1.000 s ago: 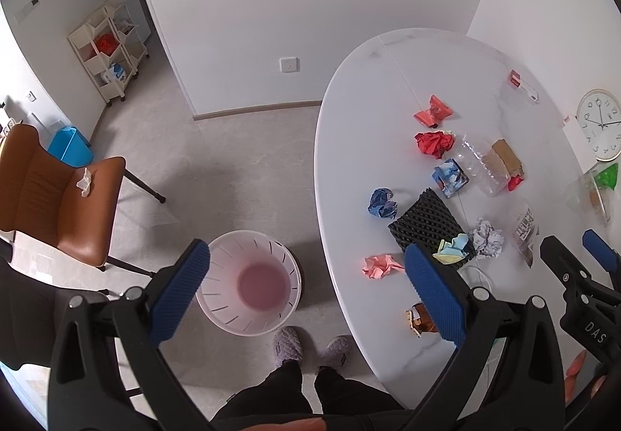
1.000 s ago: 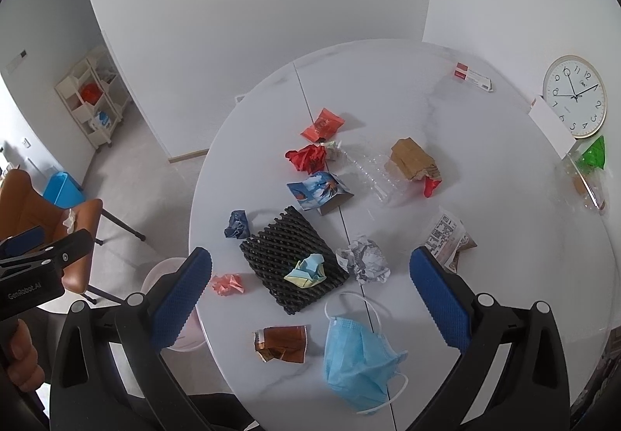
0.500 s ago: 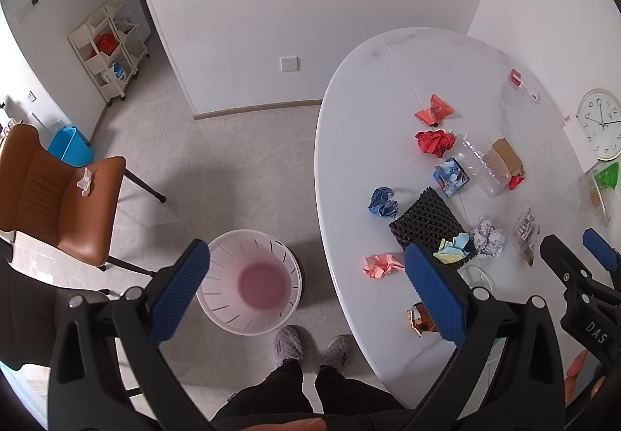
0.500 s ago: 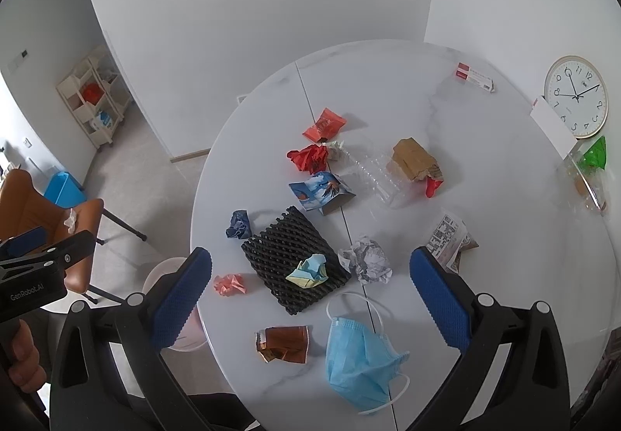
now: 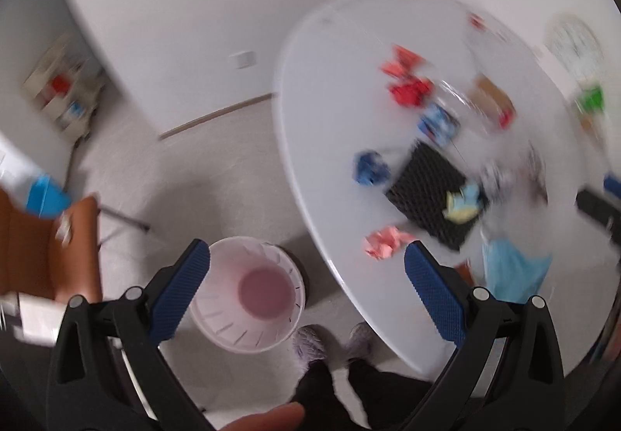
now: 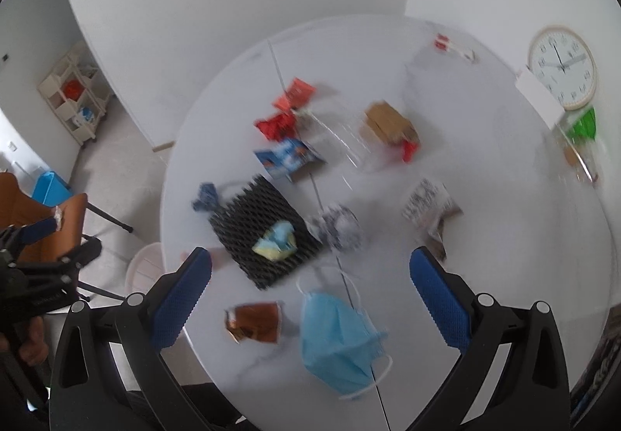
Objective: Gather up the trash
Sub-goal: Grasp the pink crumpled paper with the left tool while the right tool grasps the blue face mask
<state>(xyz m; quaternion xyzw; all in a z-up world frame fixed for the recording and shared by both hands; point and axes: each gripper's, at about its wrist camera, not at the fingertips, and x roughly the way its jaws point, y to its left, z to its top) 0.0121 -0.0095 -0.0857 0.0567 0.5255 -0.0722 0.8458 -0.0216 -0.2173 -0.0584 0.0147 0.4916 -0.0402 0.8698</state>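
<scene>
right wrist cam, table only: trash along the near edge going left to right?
Brown foil wrapper → blue face mask. Farther back, left to right: blue crumpled scrap → black foam mesh → grey crumpled paper → printed wrapper.

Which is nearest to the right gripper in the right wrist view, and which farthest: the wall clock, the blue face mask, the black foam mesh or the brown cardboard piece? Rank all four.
Measured from the right gripper:
1. Blue face mask, on the near table edge, between the gripper's fingers.
2. Black foam mesh, left of centre.
3. Brown cardboard piece, mid-table, right of centre.
4. Wall clock, far right, against the wall.
</scene>
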